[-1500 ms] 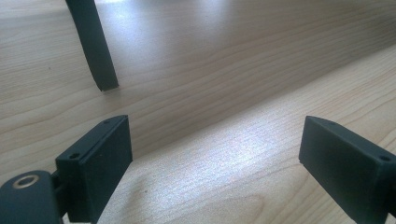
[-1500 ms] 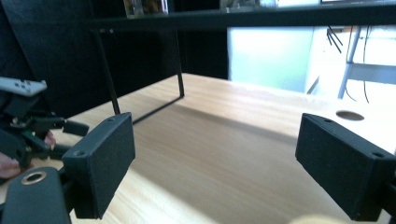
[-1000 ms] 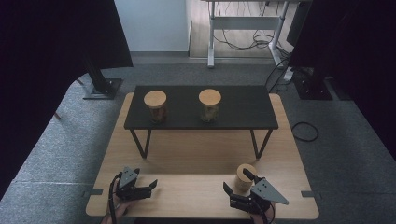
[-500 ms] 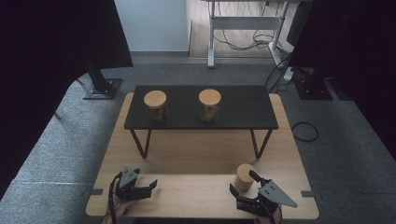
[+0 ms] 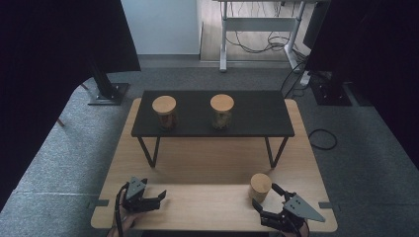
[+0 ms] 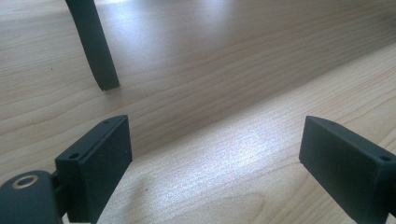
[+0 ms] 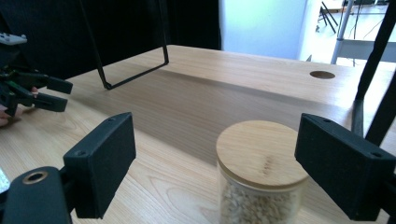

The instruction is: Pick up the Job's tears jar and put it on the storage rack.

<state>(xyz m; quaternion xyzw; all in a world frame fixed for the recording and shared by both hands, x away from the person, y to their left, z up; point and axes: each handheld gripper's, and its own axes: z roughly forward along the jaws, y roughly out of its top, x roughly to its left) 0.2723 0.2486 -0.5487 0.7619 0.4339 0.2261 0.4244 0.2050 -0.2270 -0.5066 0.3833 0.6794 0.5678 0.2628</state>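
Note:
A glass jar (image 5: 260, 186) with a wooden lid, filled with pale grains, stands on the wooden table (image 5: 207, 163) near its front right. My right gripper (image 5: 266, 196) reaches at it from the front. In the right gripper view the jar (image 7: 261, 172) stands between the two black jaws, nearer the right one, and neither pad touches it. My right gripper (image 7: 217, 140) is open, its jaws having just closed a little. My left gripper (image 5: 160, 200) rests at the front left, open, with bare table between its jaws (image 6: 215, 154).
A low black shelf (image 5: 257, 111) on thin legs stands across the middle of the table and carries two more lidded jars (image 5: 164, 112) (image 5: 222, 110). One shelf leg (image 6: 95, 51) stands close before my left gripper. A cable hole (image 7: 322, 74) lies in the tabletop.
My right gripper has shifted to the right along the front edge, beside the jar. The jar and my left gripper have stayed in place.

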